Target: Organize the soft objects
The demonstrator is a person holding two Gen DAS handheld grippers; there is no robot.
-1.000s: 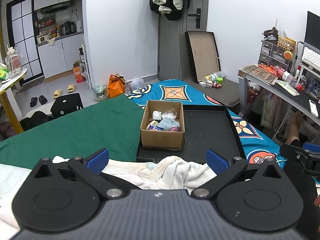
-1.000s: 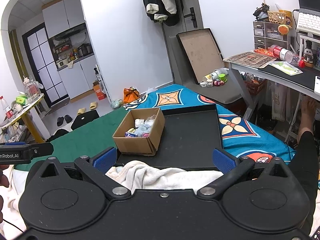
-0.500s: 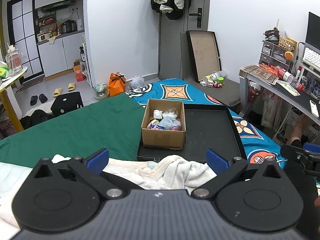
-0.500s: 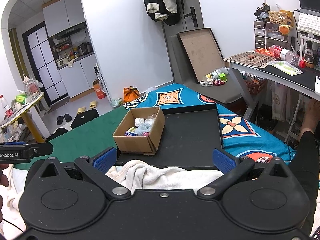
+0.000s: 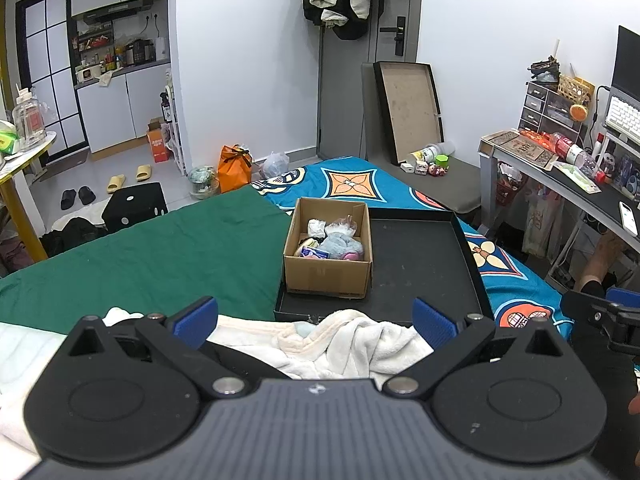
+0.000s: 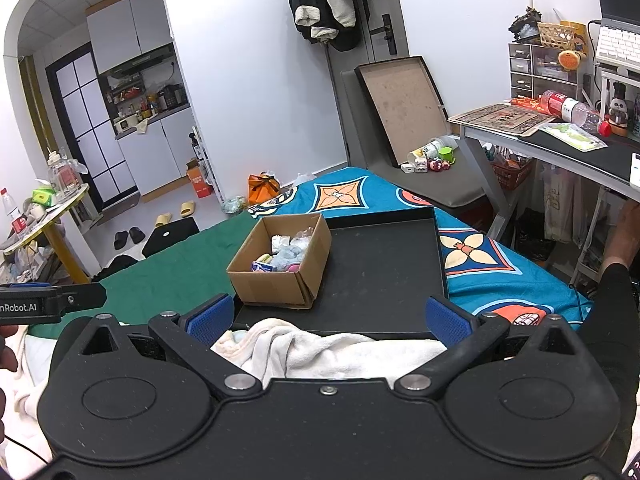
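Note:
A crumpled cream towel (image 5: 340, 340) (image 6: 320, 350) lies on the bed just in front of both grippers. Beyond it a brown cardboard box (image 5: 327, 246) (image 6: 282, 264) holds several small soft items, among them a pale blue plush (image 5: 340, 245). The box stands in the near left corner of a black tray (image 5: 424, 264) (image 6: 384, 264). My left gripper (image 5: 316, 320) is open, its blue pads wide apart above the towel's near edge. My right gripper (image 6: 326, 318) is open too, hovering over the same towel, gripping nothing.
The bed carries a green sheet (image 5: 152, 256) on the left and a blue patterned cover (image 5: 360, 180) on the right. A desk (image 6: 560, 140) with clutter stands at right. A person's leg (image 6: 618, 280) is at the right edge. Floor items and a round table (image 6: 52, 216) lie left.
Both views have shifted only slightly; the person's foot at the right has moved a little. The towel, box and tray have not moved, and both grippers stay open.

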